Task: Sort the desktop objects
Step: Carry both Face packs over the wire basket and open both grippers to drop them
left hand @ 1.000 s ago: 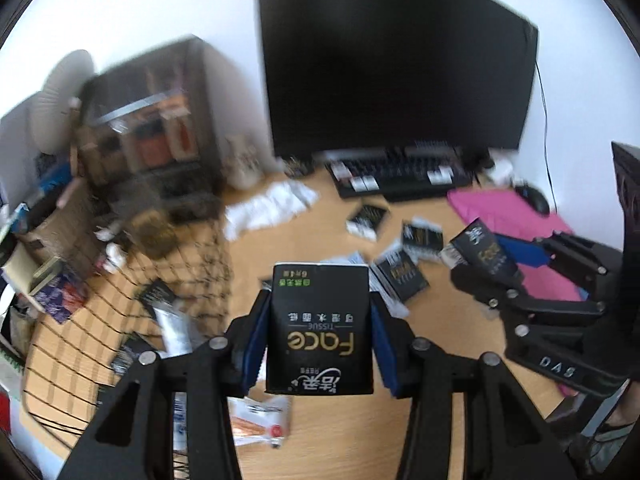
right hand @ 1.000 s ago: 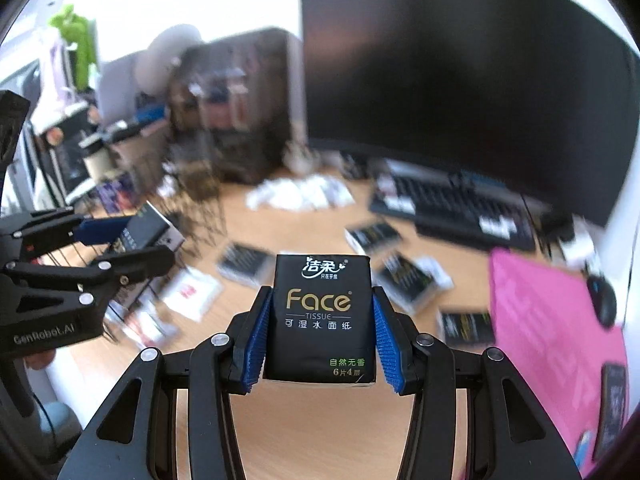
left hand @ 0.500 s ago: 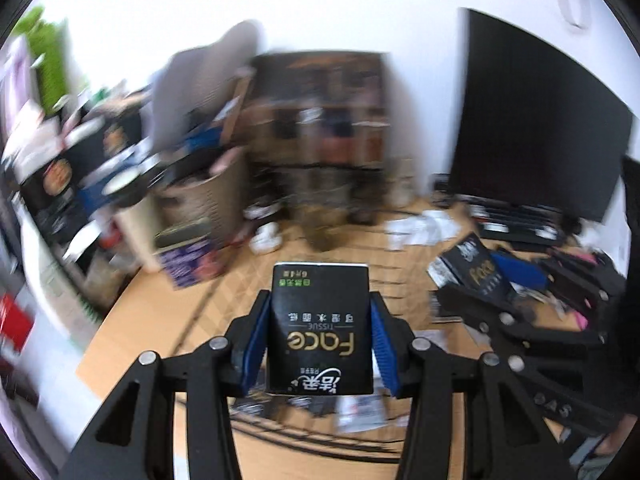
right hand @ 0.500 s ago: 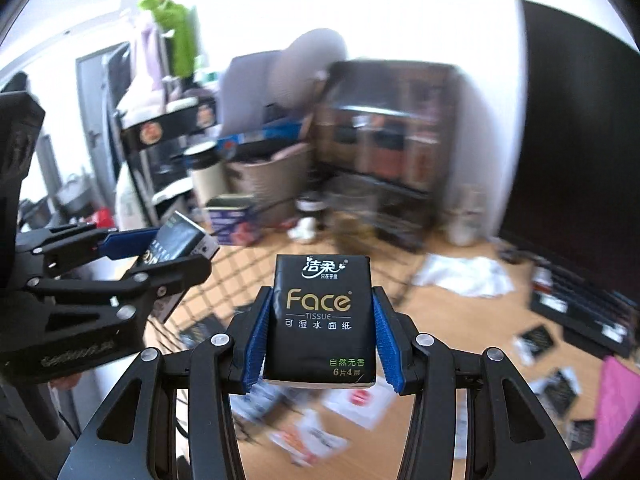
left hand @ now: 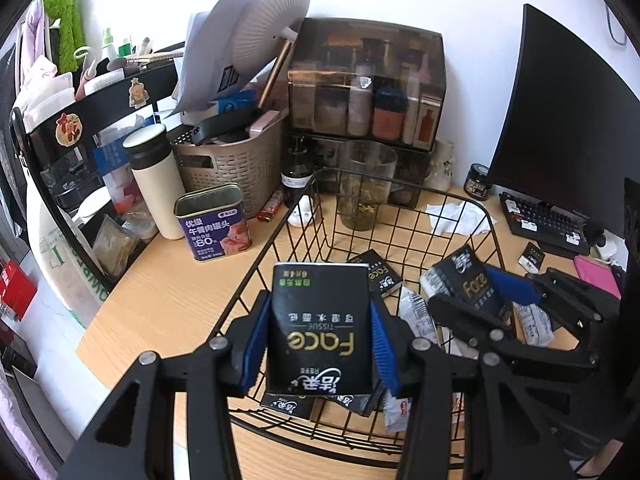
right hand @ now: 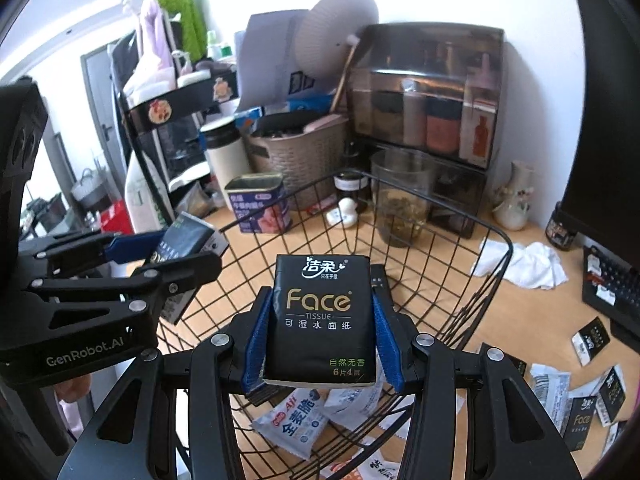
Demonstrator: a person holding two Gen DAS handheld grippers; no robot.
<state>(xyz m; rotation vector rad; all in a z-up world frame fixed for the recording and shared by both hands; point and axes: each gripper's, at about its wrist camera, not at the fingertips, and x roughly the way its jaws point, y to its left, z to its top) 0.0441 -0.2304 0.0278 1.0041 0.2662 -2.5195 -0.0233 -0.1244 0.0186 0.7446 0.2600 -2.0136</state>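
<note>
I hold one black tissue pack in each tool. The left gripper [left hand: 318,334] is clamped on the left tissue pack [left hand: 319,326], blue pads pressing its two long sides, jaws parted only by the pack's width. The right gripper [right hand: 323,322] grips the right tissue pack [right hand: 322,316] the same way. Both packs hang over the wire basket [left hand: 490,220], which already contains several packs and snack sachets [right hand: 296,420].

Procedure, as I judge it: I lower each pack until it is inside the rim, check that neither tool crosses the other (the right tool sits at 3 o'clock in the left view), then part the jaws fully before withdrawing. I avoid releasing high, since a pack could bounce off the wire rim.

Orientation: each pack's long axis runs 6 to 12 o'clock, along the fingers. The left pack's print reads upside down, its top edge toward 6 o'clock; the right pack reads upright, its top toward 12 o'clock.
</note>
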